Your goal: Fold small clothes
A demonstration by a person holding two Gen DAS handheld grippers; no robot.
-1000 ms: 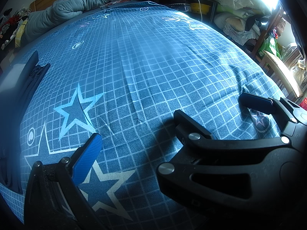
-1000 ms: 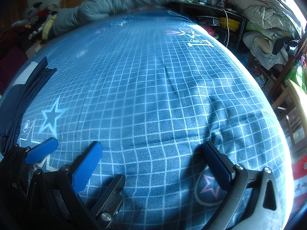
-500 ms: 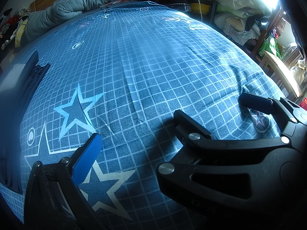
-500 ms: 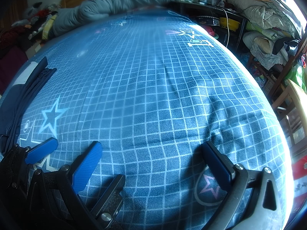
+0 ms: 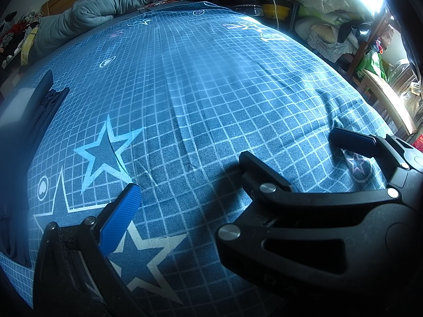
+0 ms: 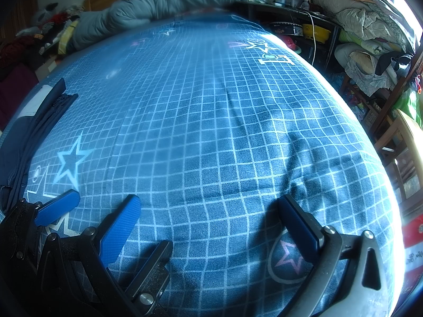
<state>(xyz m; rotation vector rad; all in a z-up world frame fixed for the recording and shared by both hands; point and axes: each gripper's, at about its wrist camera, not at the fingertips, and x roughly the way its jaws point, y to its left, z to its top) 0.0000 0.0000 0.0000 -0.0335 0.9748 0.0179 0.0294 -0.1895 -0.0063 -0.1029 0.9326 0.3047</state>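
change: honestly nothing. We're comparing with the shots from a second back and both grippers are sitting exactly where they were, and the sheet isn't shifting either.
left gripper (image 5: 208, 211): we're only seeing one blue pad (image 5: 119, 222) in its own view, out wide, so we're reading the jaws as apart, holding nothing.
right gripper (image 6: 208, 216): jaws are gaping wide over the near edge of the bed (image 6: 211, 105), nothing between them but grid sheet.
clothes: the only candidate we're spotting is a dark navy garment (image 6: 31, 132) lying along the left edge of the bed, well apart from both grippers.
far end: a grey duvet (image 6: 158, 2) is bunching along the head edge.
meaning: we're guessing we're paused between items; folding isn't starting until someone reaches left for that garment.
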